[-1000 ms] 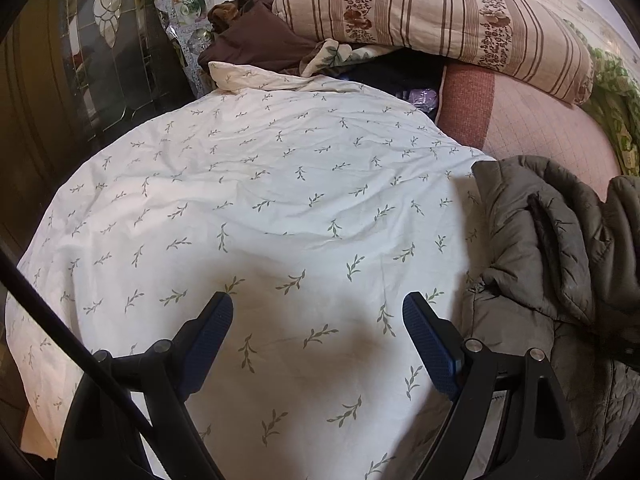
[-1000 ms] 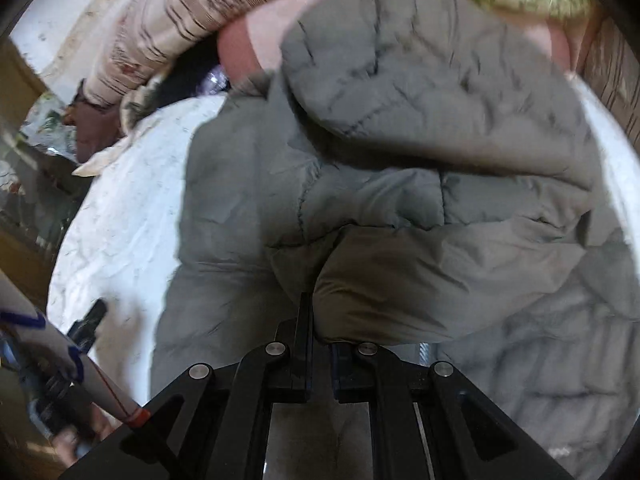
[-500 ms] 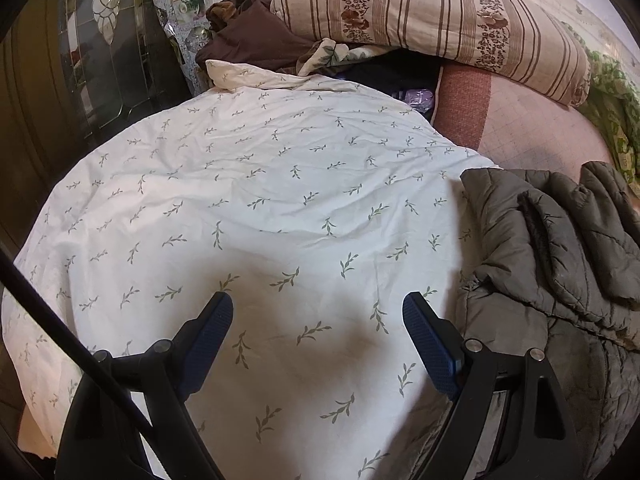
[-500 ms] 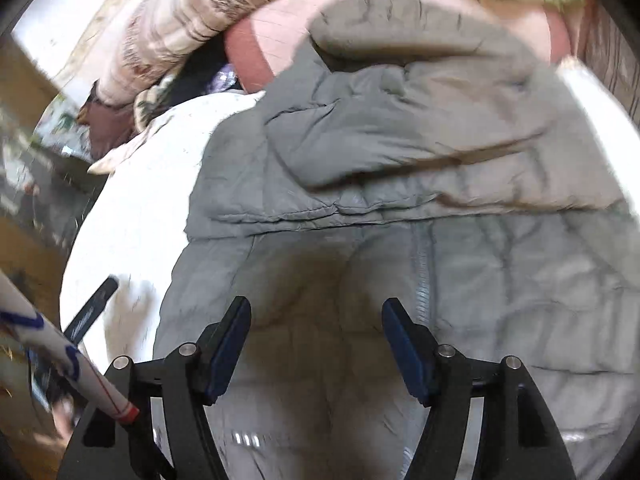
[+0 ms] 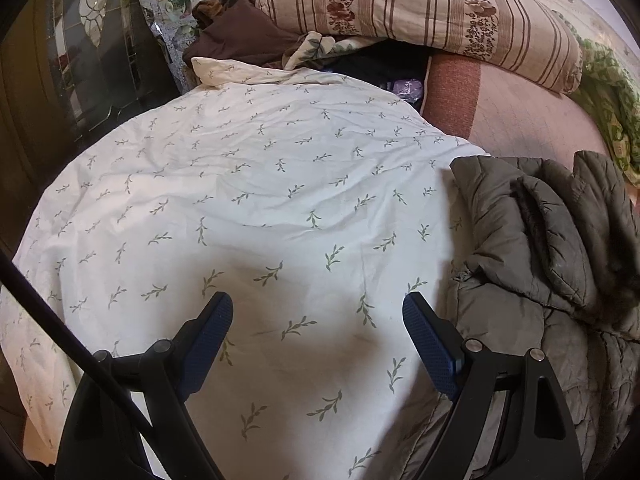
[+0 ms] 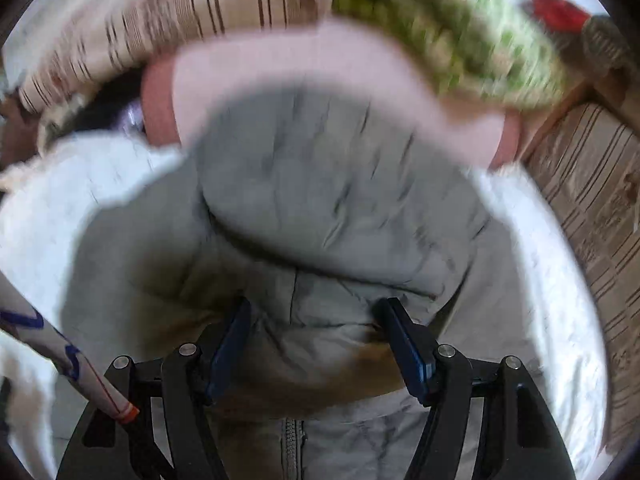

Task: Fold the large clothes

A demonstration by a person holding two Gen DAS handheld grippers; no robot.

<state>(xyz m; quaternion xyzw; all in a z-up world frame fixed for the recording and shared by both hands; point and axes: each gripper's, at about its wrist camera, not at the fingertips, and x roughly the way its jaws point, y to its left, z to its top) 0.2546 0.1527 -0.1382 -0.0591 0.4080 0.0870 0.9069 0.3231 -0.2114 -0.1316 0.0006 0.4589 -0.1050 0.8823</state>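
Note:
A grey-olive quilted jacket [image 5: 548,264] lies crumpled on a white sheet with green sprigs [image 5: 260,200] at the right of the left wrist view. My left gripper [image 5: 318,320] is open and empty above the sheet, left of the jacket. In the right wrist view the same jacket [image 6: 320,208] fills the middle, folded over on itself, its zip toward me. My right gripper [image 6: 312,320] is open just above the jacket's folded edge. This view is blurred by motion.
A striped flowered pillow [image 5: 420,12] lies at the back, with a brown cloth [image 5: 240,36] to its left and a pink quilted cover [image 5: 512,112] and green blanket [image 5: 604,92] to its right. A glass cabinet door [image 5: 80,40] stands at the far left.
My right gripper was shut on the jacket's fold a second ago, then opened and let it drop; the jacket now lies folded over. The left gripper stayed open, drifting slightly.

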